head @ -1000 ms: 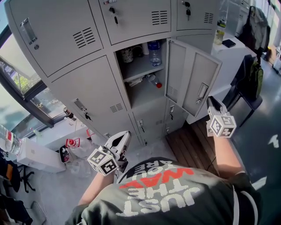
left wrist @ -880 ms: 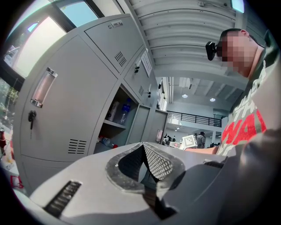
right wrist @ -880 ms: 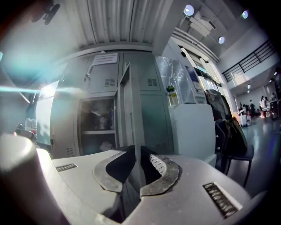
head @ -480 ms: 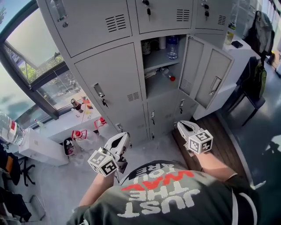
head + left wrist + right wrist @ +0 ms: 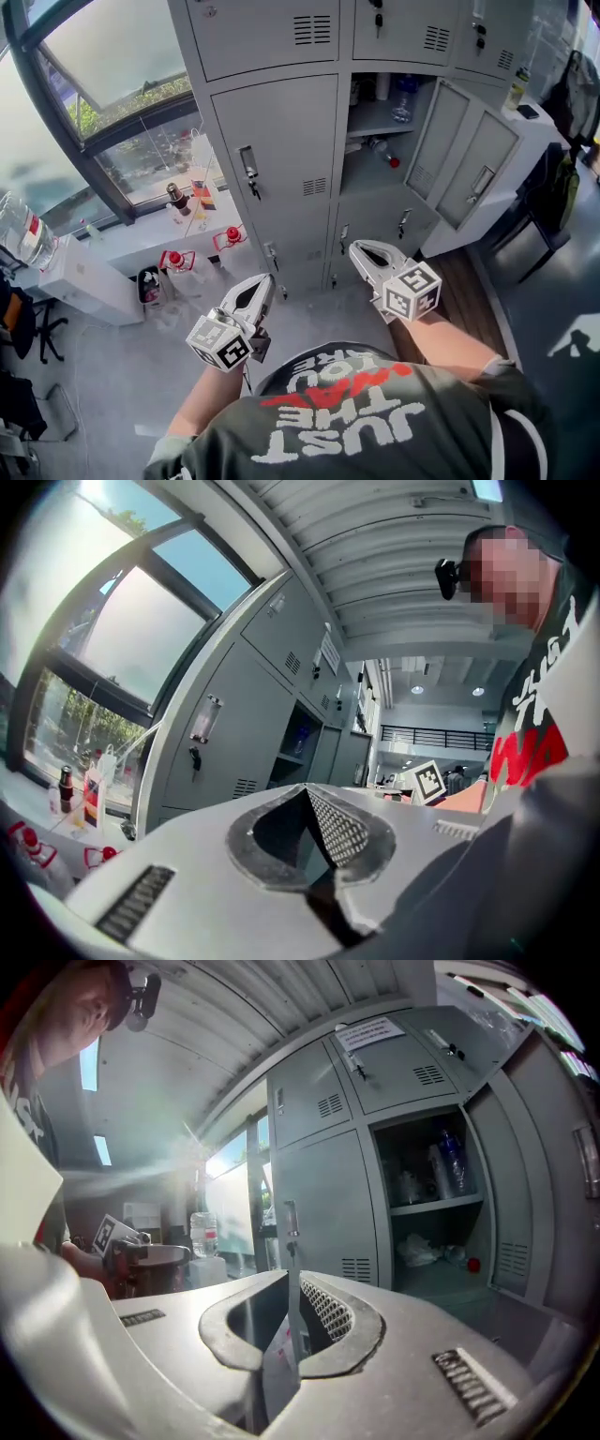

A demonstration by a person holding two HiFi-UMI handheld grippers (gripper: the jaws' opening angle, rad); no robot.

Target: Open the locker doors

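grey steel lockers (image 5: pixel 262 33) fill the wall ahead. the open door (image 5: pixel 469 155) in the middle column swings out to the right, baring a shelf with an upright bottle (image 5: pixel 403 98) and, below it, a red-capped bottle (image 5: pixel 382 154) lying down. just left of that compartment the closed door (image 5: pixel 291 131) carries a handle (image 5: pixel 247 171). the left gripper (image 5: pixel 262 284) and right gripper (image 5: pixel 362 249) hover low before the lockers, touching no door, each with jaws clenched together on nothing.
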